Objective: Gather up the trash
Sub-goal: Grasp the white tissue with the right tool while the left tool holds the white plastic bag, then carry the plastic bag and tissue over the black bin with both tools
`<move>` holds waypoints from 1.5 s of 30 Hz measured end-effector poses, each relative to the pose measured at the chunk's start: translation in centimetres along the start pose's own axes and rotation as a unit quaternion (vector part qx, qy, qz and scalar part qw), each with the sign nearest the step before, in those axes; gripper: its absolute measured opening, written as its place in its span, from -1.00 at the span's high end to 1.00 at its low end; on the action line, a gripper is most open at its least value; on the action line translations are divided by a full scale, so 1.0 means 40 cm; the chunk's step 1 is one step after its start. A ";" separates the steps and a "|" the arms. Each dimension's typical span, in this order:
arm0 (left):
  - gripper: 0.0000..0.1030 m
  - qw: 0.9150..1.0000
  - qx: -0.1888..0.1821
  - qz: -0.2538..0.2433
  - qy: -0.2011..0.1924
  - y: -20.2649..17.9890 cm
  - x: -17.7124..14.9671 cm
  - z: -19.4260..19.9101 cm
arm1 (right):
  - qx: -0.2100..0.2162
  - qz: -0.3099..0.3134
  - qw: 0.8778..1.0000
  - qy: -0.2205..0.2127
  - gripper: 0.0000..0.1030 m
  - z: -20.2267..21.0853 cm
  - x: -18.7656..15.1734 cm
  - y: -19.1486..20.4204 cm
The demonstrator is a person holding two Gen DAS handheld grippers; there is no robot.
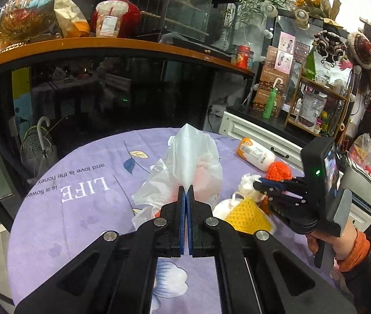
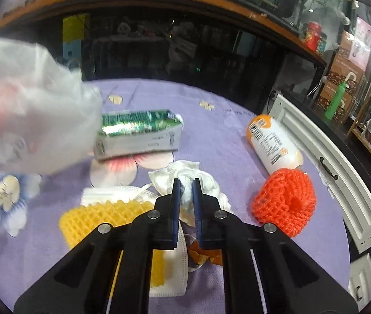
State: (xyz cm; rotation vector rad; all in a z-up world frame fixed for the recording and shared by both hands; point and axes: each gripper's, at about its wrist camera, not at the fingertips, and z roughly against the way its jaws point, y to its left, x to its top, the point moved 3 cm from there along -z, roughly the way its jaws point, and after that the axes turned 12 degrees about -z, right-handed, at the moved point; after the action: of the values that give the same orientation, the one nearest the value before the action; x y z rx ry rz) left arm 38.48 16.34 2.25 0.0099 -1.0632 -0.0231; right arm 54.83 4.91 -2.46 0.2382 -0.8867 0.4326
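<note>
Crumpled white tissue wad (image 2: 185,180) — on the purple tabletop (image 2: 211,136), pinched between the right gripper's (image 2: 185,183) narrowed fingers; thin white plastic bag (image 1: 185,162) — up-left, its rim clamped in the left gripper's (image 1: 186,191) closed fingers.

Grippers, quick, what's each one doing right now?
Left gripper: closed, holding the plastic bag.
Right gripper: closed on the crumpled tissue.
</note>
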 end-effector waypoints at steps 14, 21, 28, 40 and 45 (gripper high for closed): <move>0.96 0.997 -0.050 -0.044 -0.030 -0.196 0.007 0.122 | 0.044 -0.047 0.996 -0.055 0.81 0.355 -0.097 -0.081; 0.96 0.993 -0.087 -0.074 -0.031 -0.350 -0.016 0.165 | -0.003 -0.078 0.995 -0.066 0.81 0.520 -0.220 -0.210; 0.96 0.987 -0.136 -0.082 -0.023 -0.510 -0.055 0.193 | -0.063 -0.121 0.989 -0.056 0.81 0.637 -0.382 -0.370; 0.96 0.967 -0.217 -0.130 -0.015 -0.812 -0.104 0.211 | -0.140 -0.225 0.964 -0.007 0.81 0.747 -0.687 -0.615; 0.96 0.961 -0.235 -0.148 -0.003 -0.906 -0.134 0.205 | -0.144 -0.257 0.955 0.020 0.81 0.705 -0.772 -0.663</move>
State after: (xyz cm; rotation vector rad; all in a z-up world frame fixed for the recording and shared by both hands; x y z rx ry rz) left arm 28.20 -19.75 0.85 -0.2616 -1.0321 -0.5473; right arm 30.30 -37.40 -10.18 0.1816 -0.8000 -0.1762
